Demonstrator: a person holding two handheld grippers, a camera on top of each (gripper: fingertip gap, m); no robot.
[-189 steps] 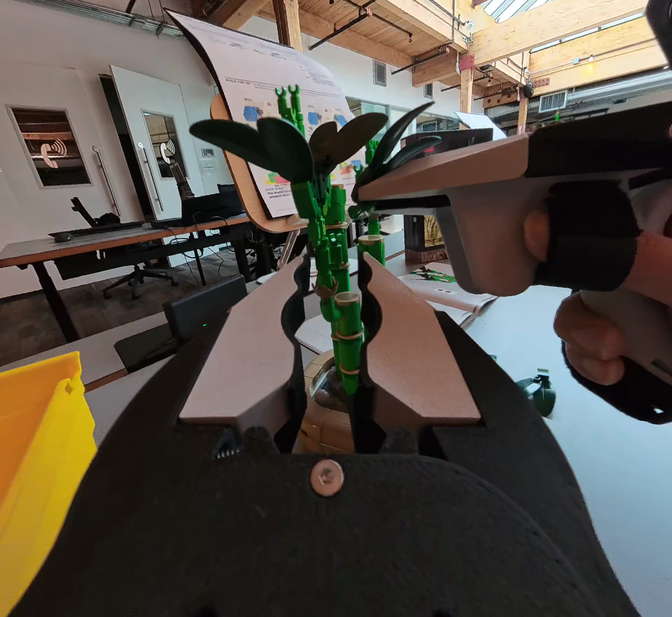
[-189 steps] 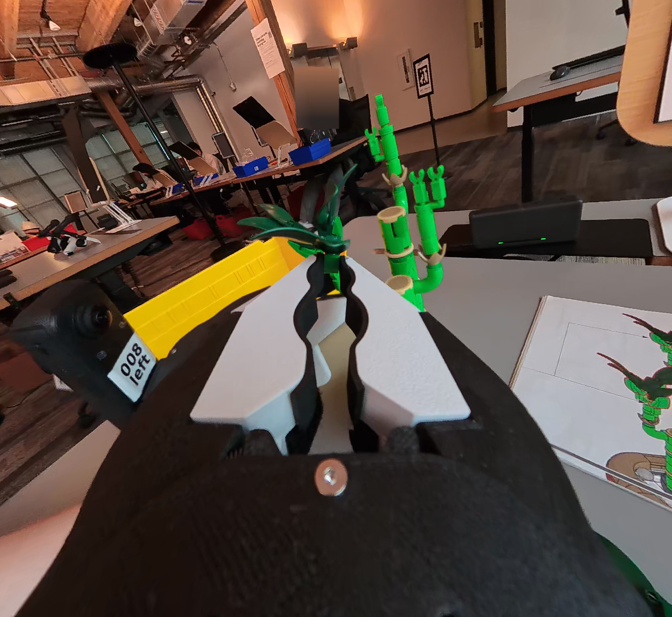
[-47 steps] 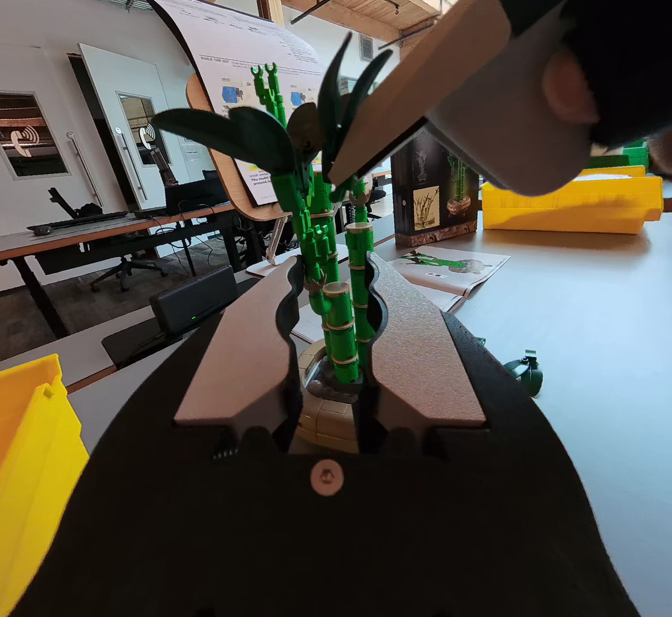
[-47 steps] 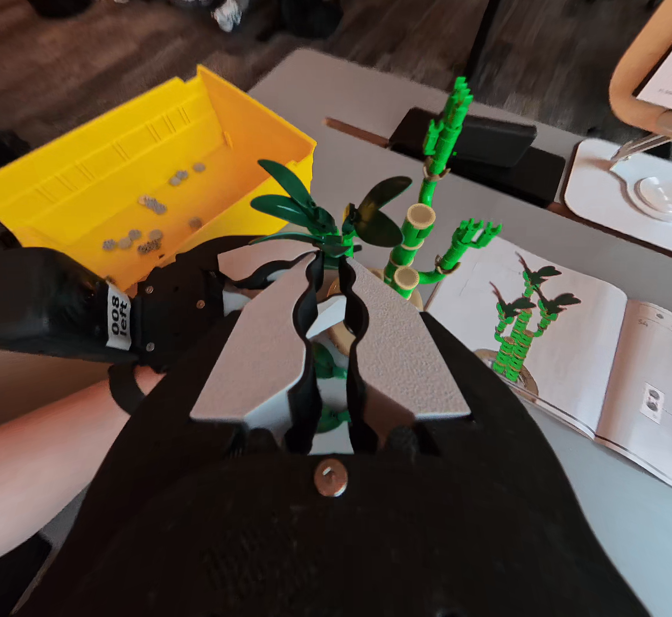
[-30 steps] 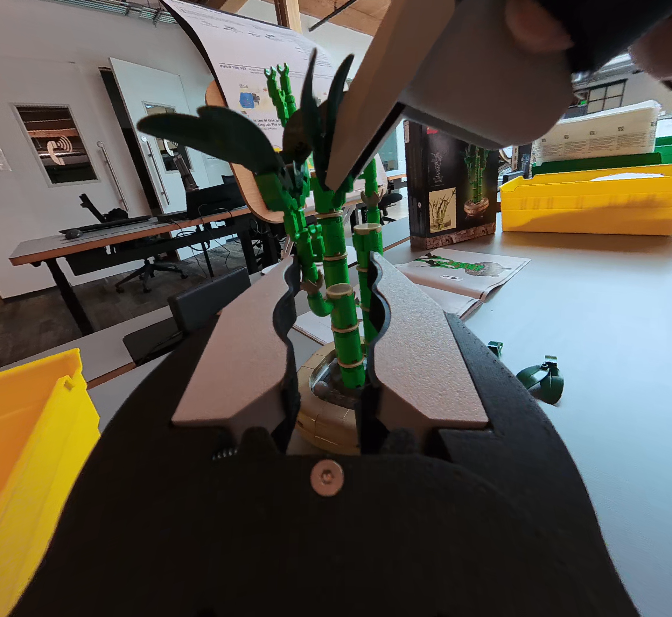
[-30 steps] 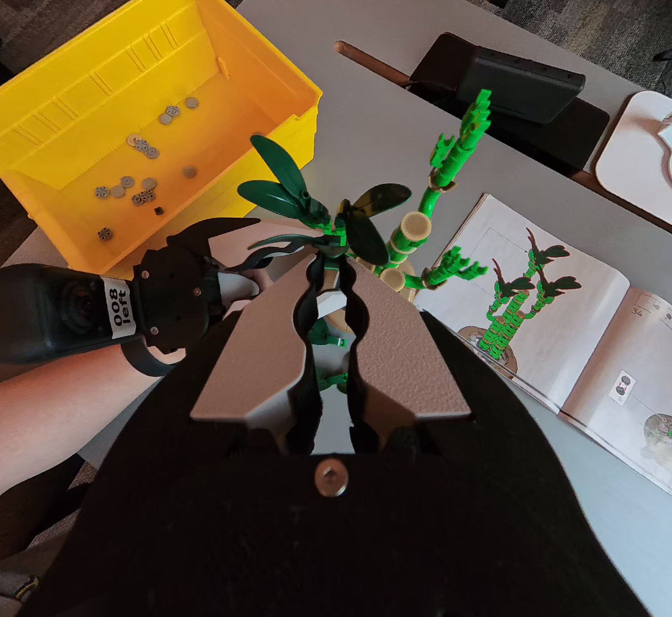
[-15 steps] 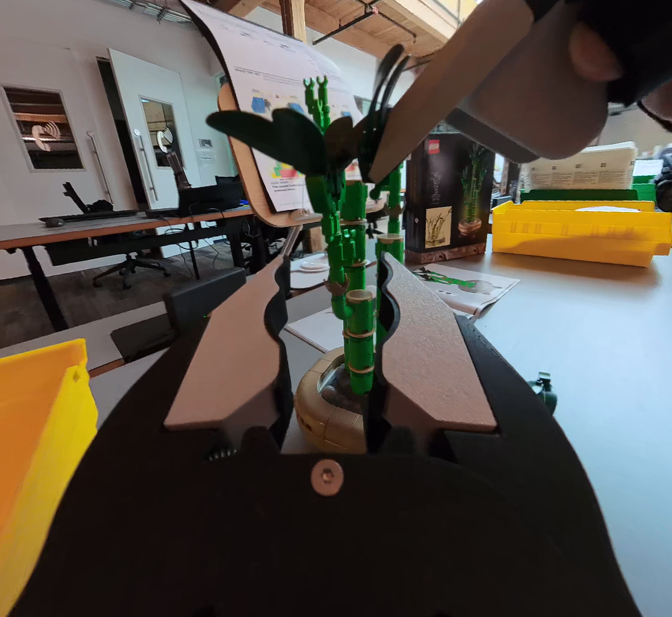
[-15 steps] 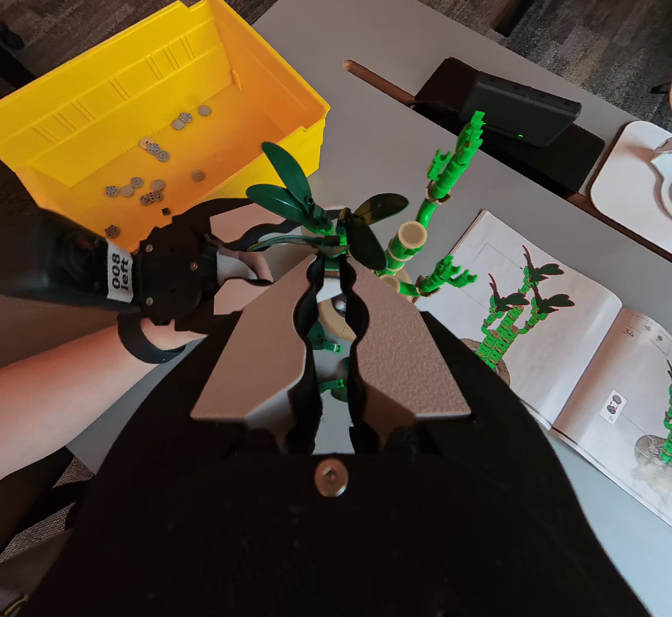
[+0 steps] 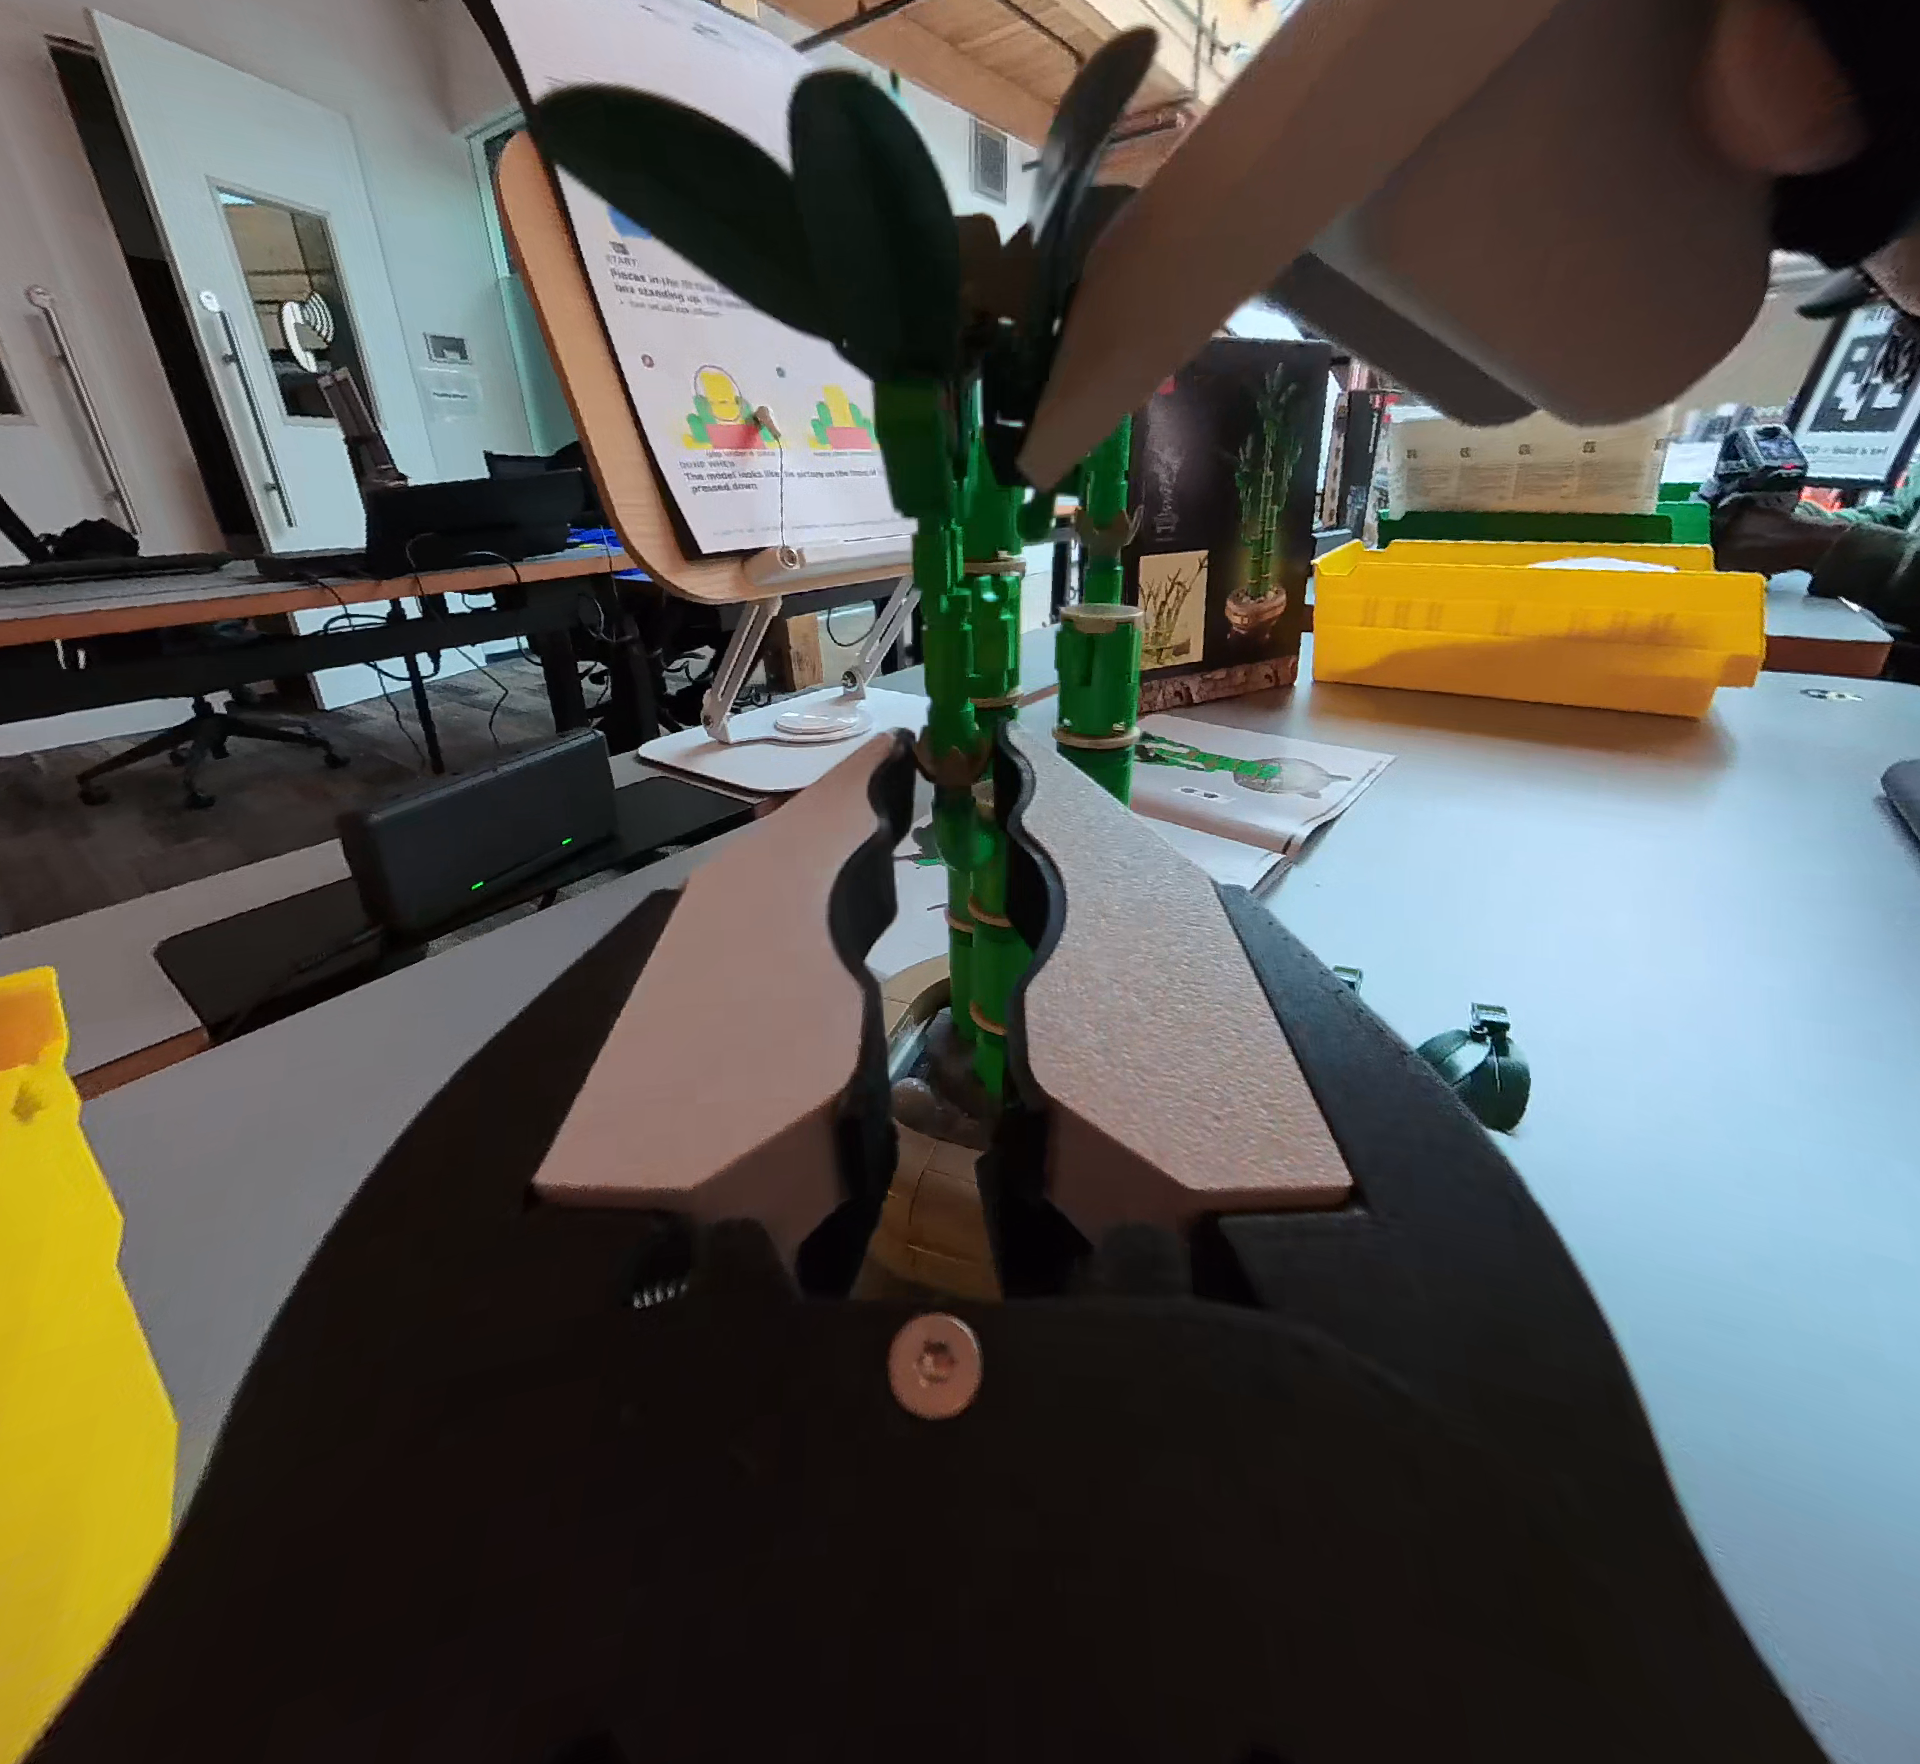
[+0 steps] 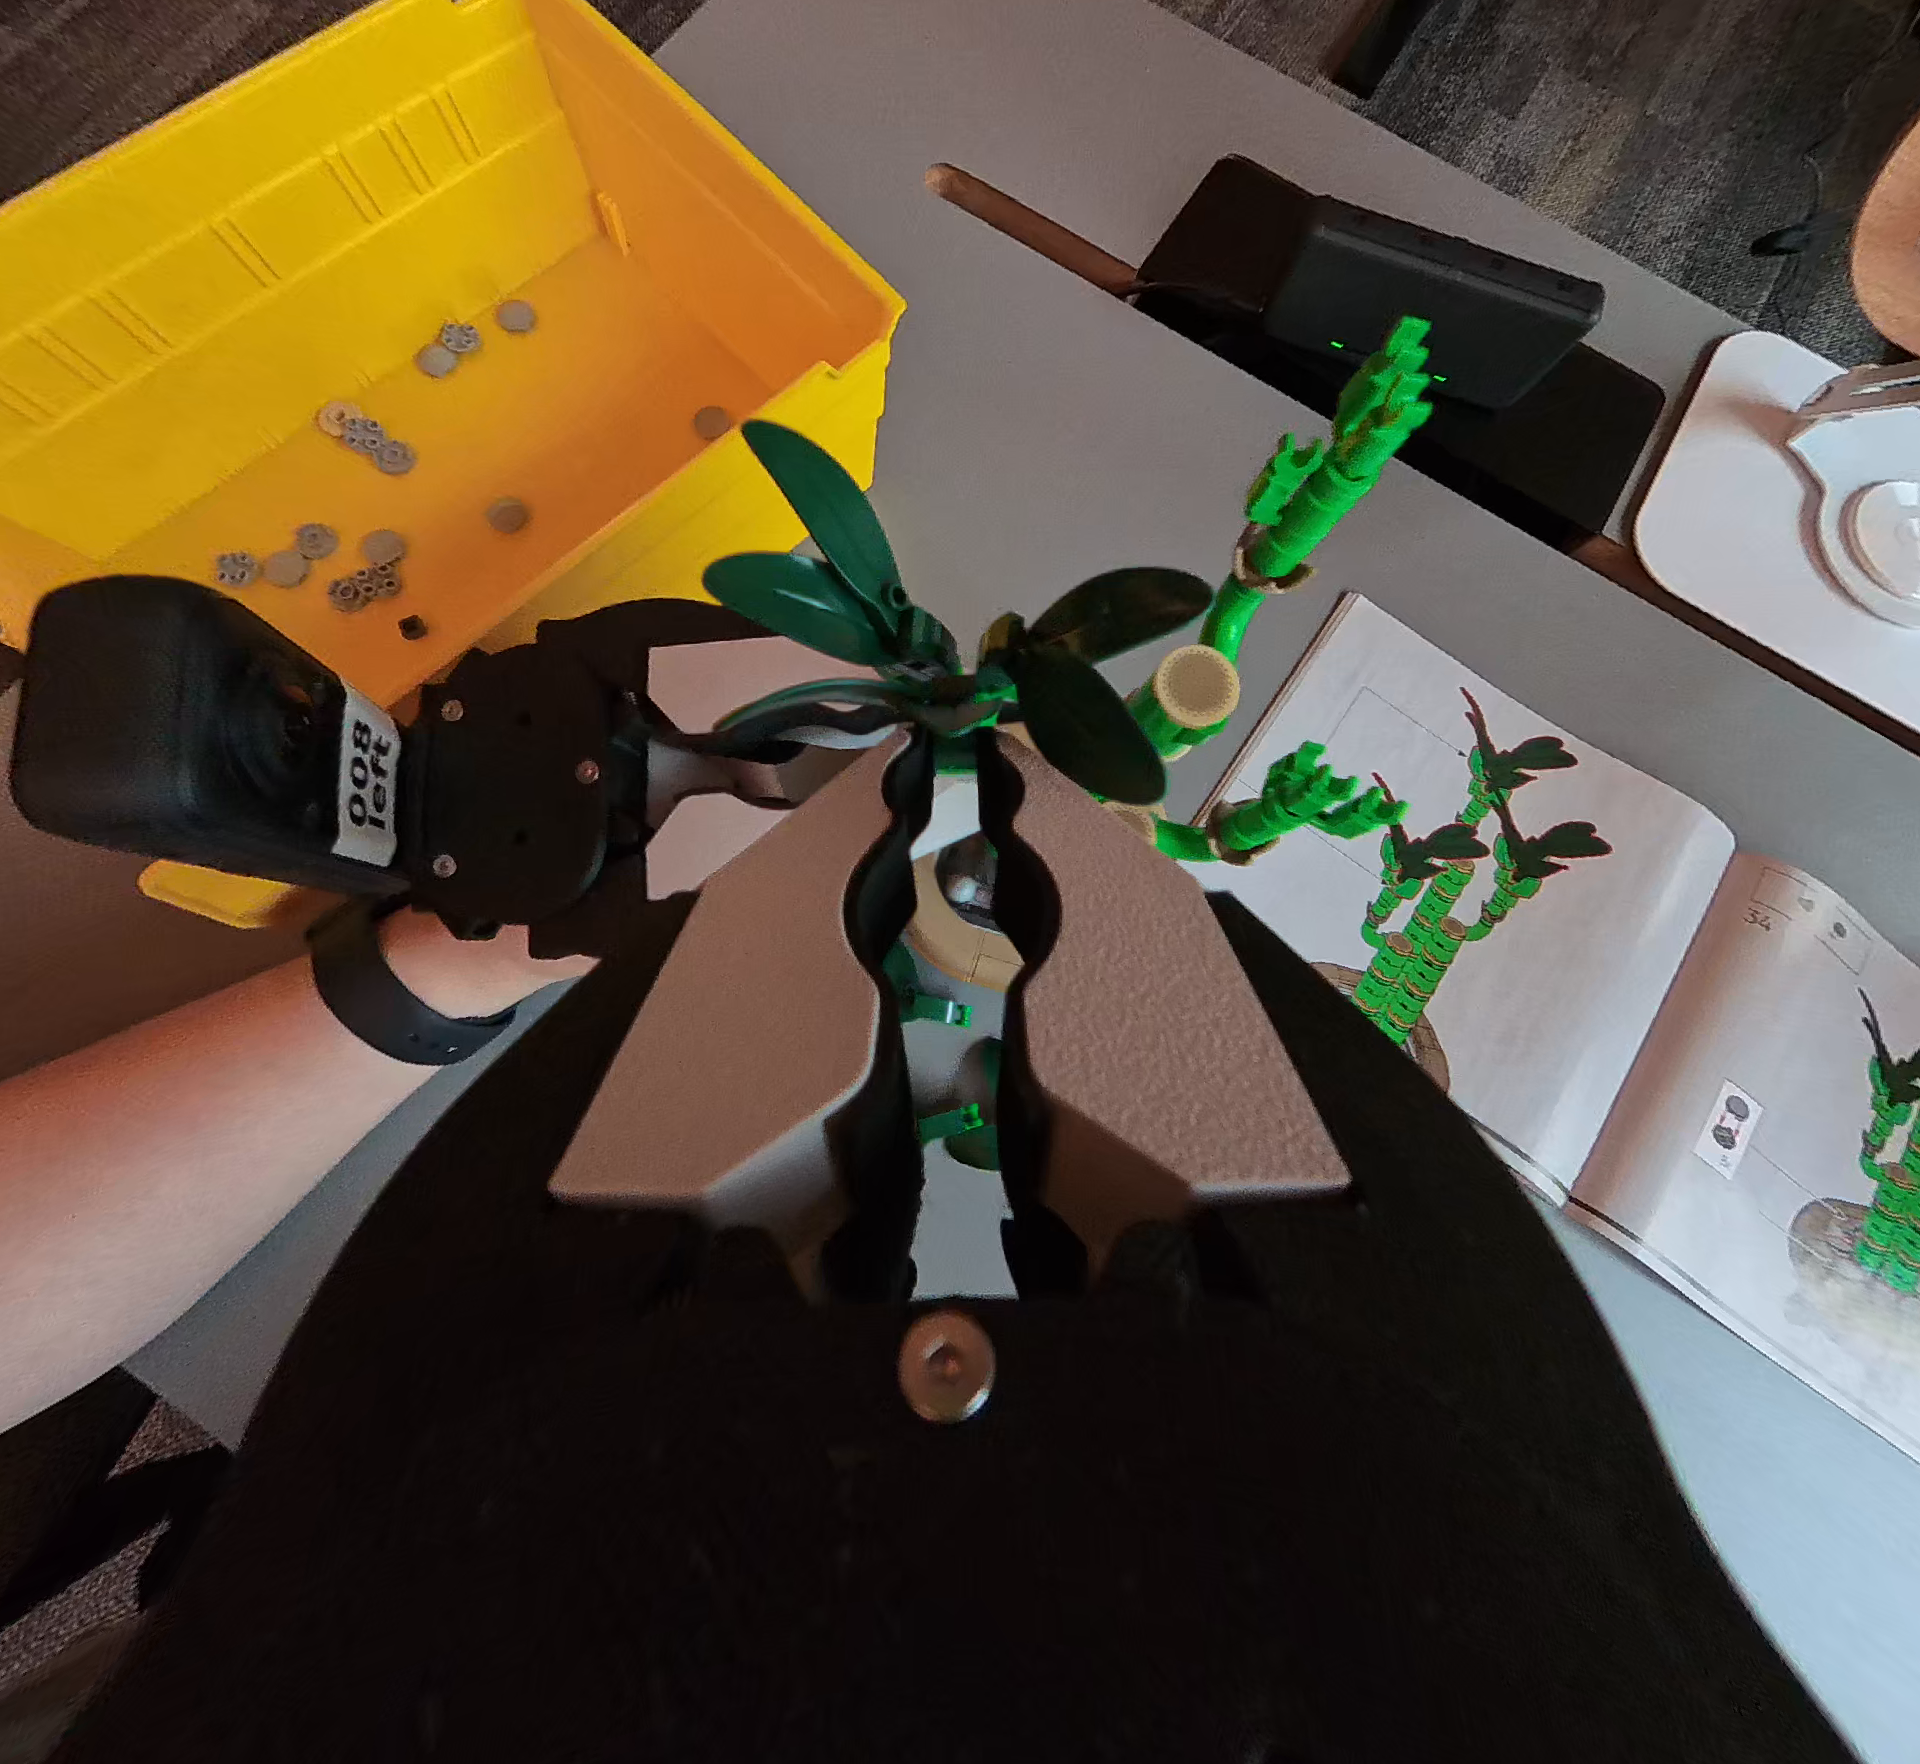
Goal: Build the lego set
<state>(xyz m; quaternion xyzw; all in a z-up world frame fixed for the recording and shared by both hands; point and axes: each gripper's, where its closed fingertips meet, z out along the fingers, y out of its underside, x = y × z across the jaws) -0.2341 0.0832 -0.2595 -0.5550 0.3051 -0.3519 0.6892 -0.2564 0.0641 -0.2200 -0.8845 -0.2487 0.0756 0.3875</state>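
A green lego bamboo plant (image 9: 977,634) stands in a tan round pot (image 9: 925,1195) on the grey table. My left gripper (image 9: 956,764) is shut on the lower part of the front stalk. Dark green leaves (image 9: 727,187) top that stalk. My right gripper (image 10: 951,743) reaches down from above and is shut on the leaf cluster (image 10: 831,571) at the stalk's top; it also shows in the left wrist view (image 9: 1351,187). The left gripper shows in the right wrist view (image 10: 727,727), at the plant's left. Two more stalks (image 10: 1340,447) lean to the right.
A yellow bin (image 10: 416,260) with several small grey pieces sits left of the plant. An open instruction booklet (image 10: 1558,935) lies to the right. A loose dark green leaf piece (image 9: 1475,1070), a second yellow bin (image 9: 1538,623), the set's box (image 9: 1226,519) and a black device (image 9: 478,821) surround it. Tip to tip, the grippers are about 5 cm apart. It is some 10 cm from my left tips to the tan round pot (image 9: 925,1195).
My left gripper's jaws have narrowed onto the stalk and it has moved closer. My right gripper has swung from level to above the plant, still holding the leaf cluster.
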